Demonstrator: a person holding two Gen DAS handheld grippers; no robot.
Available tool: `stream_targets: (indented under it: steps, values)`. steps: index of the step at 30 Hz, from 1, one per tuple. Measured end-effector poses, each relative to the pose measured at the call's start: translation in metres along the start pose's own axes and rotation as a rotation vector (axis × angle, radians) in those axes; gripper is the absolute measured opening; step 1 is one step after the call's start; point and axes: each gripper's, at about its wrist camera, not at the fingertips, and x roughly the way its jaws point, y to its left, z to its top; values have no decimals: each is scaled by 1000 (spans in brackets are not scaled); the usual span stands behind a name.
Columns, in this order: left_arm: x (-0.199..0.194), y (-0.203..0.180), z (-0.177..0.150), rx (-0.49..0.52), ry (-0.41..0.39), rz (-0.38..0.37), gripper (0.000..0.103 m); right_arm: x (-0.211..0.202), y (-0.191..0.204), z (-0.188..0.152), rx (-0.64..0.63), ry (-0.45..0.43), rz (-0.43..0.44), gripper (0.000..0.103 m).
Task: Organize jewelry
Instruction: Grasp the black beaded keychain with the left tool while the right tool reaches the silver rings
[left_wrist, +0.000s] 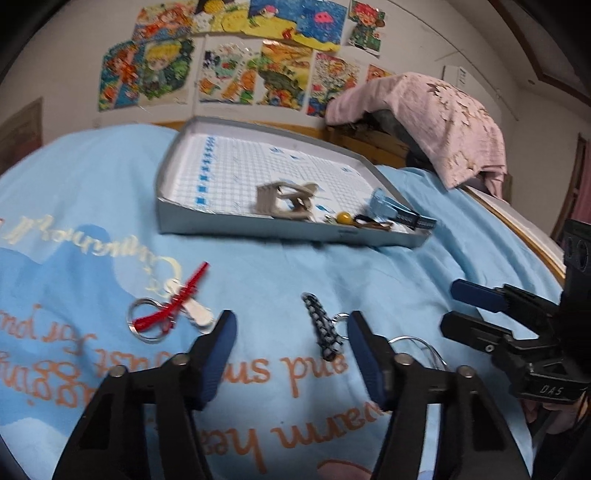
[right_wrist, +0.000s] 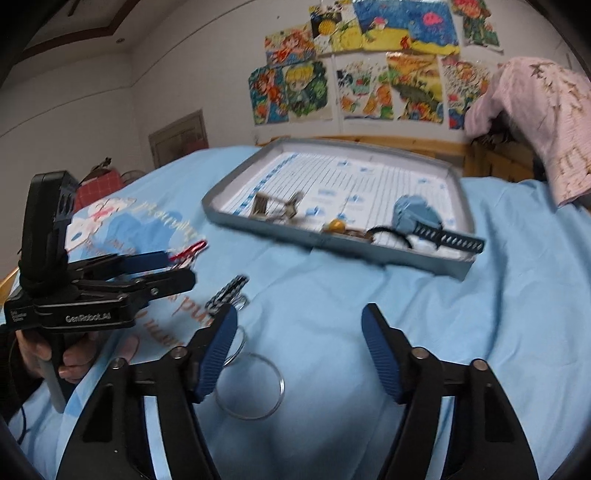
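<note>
Jewelry lies on a light blue bedsheet. In the left wrist view my left gripper (left_wrist: 291, 325) hangs open just above the sheet. A black-and-white braided keychain (left_wrist: 321, 328) lies in the gap near its right finger, with neither pad touching it. A red beaded strand on a silver ring (left_wrist: 166, 314) lies to the left. My right gripper (right_wrist: 299, 317) is open too, over bare sheet, with silver bangles (right_wrist: 251, 384) by its left finger. The braided keychain (right_wrist: 225, 291) lies just beyond that finger. A grey tray (left_wrist: 177, 221) farther back holds a beige clip (left_wrist: 284, 199), a yellow bead (left_wrist: 344, 218) and a blue strap (left_wrist: 391, 206).
The right gripper (left_wrist: 458, 306) reaches in from the right in the left wrist view. In the right wrist view a hand (right_wrist: 74, 362) holds the left gripper (right_wrist: 181, 267) at the left. A pink cloth (left_wrist: 436, 118) drapes over the wooden headboard. Colourful pictures cover the wall.
</note>
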Motion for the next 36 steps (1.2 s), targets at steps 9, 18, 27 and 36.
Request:
stream_targets:
  steps: [9,18,27,36]
  values:
    - [17,-11,-2,42,76,-85,44,10,17,-5,-67,58,71,42]
    - [36,-7,-7,36,159,-46,22,21,23,-13,-90,160,79,32]
    - [35,-3,-15,30,130,-42,15,26,31,-16,-111,198,94,19]
    - [8,2,-25,-45,58,-29,14,22,30,-15,-72,175,137,3]
